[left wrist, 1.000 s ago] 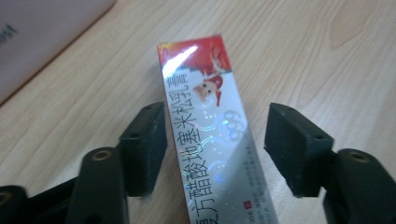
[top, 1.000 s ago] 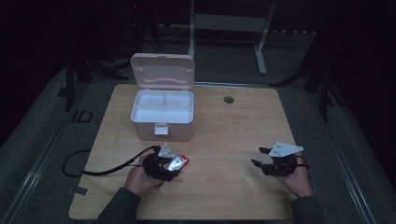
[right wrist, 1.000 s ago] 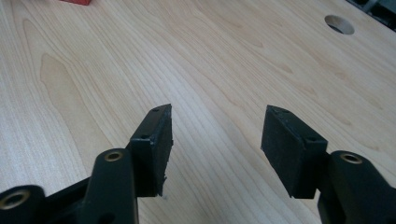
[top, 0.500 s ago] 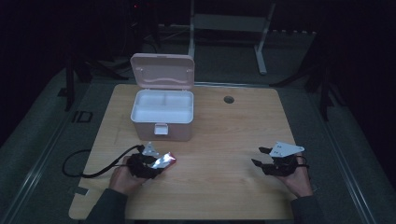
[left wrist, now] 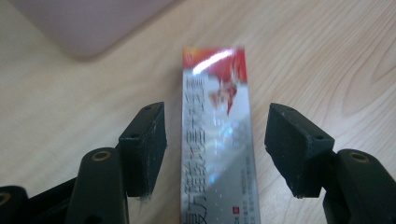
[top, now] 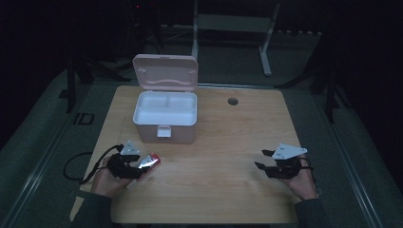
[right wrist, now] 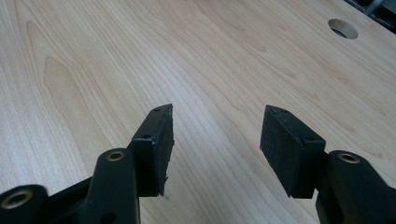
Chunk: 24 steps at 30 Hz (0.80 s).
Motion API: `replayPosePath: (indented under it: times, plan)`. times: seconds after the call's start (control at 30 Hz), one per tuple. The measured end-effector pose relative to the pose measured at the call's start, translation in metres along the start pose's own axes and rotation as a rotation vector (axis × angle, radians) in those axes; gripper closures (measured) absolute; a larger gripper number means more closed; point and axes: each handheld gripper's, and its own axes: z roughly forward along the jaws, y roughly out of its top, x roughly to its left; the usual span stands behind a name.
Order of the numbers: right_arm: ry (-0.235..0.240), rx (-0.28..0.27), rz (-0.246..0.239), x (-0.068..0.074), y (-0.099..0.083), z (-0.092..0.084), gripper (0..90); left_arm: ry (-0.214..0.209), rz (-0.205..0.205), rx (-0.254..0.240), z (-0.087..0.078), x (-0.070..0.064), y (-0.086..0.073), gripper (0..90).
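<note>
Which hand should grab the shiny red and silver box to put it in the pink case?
Left. The left hand-held gripper already has its open jaws either side of the shiny box, not pressing it, near the pink case. The right hand-held gripper is open over bare table, far off.

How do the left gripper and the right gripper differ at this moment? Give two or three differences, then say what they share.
The left gripper has a shiny red-and-silver carton lying between its jaws, which have just been opening and stand clear of it; the right gripper has bare table between its jaws. The left gripper sits near the open pink box; the right gripper sits far from it. Both are open, black and hand-held.
</note>
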Motion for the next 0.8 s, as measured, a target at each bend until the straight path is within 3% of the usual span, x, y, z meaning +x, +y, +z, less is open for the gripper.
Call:
replayPosePath:
  times: [0.13,0.3,0.67,0.7,0.8]
  plan:
    - [0.001,-0.002,-0.006,0.000,0.005,0.000,43.9,0.003,0.014,-0.029,-0.013,0.007,0.012,41.2]
    - [0.004,-0.015,-0.028,0.001,0.025,0.006,45.3,0.001,0.005,-0.089,-0.027,0.019,0.029,44.5]
    - [0.036,0.029,-0.121,0.008,0.091,0.043,46.1,0.016,0.039,-0.138,-0.048,0.040,0.066,47.2]
    - [0.036,0.029,-0.121,0.008,0.091,0.043,46.1,0.016,0.039,-0.138,-0.048,0.040,0.066,46.7]
    - [0.047,0.023,-0.116,0.005,0.117,0.056,46.0,0.048,0.022,-0.160,-0.057,0.056,0.081,45.8]
